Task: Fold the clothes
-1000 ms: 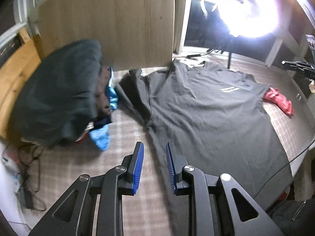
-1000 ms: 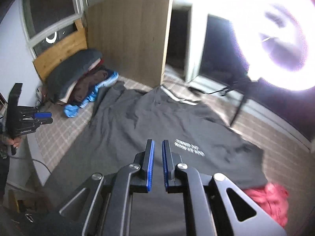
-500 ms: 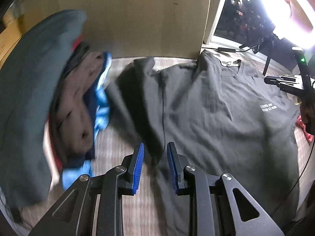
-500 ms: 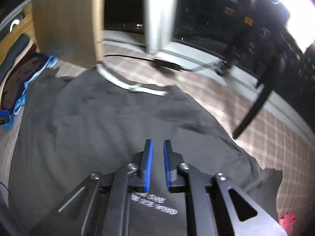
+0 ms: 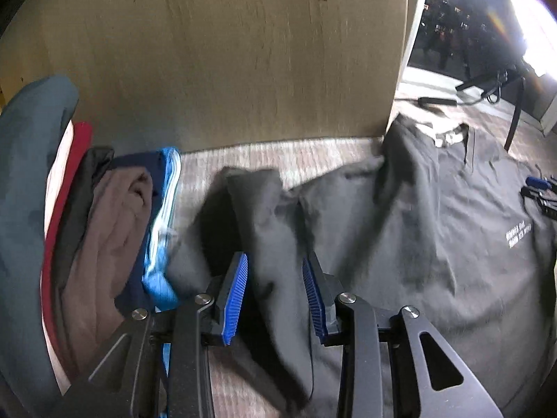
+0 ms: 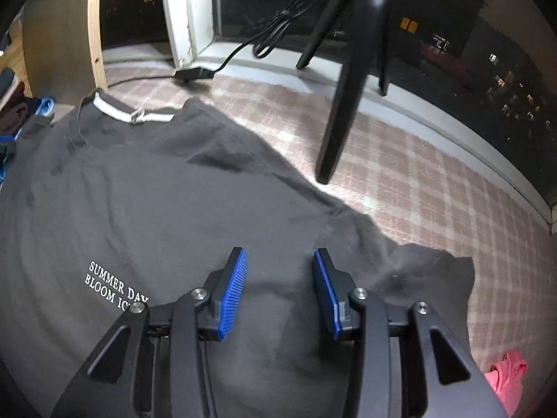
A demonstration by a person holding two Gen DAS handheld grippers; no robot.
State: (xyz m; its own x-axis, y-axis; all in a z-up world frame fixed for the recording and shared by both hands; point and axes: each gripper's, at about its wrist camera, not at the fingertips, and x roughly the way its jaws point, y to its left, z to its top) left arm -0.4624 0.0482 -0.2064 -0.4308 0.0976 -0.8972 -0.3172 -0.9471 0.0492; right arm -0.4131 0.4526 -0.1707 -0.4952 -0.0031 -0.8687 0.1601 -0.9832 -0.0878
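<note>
My left hand-held gripper [image 5: 275,292] points steeply down, its jaws opening, with the dark T-shirt's [image 5: 400,230] left sleeve [image 5: 264,216] below the gap and nothing gripped. My right hand-held gripper [image 6: 280,289] is also angled down with jaws opening, empty, over the shirt's chest near its right sleeve [image 6: 435,278]. The shirt lies spread on a checked bed cover [image 6: 417,174], beside a pile of clothes [image 5: 104,226].

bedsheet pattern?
Pinkish-beige plaid sheet with pale lines; clearest in the right wrist view.
</note>
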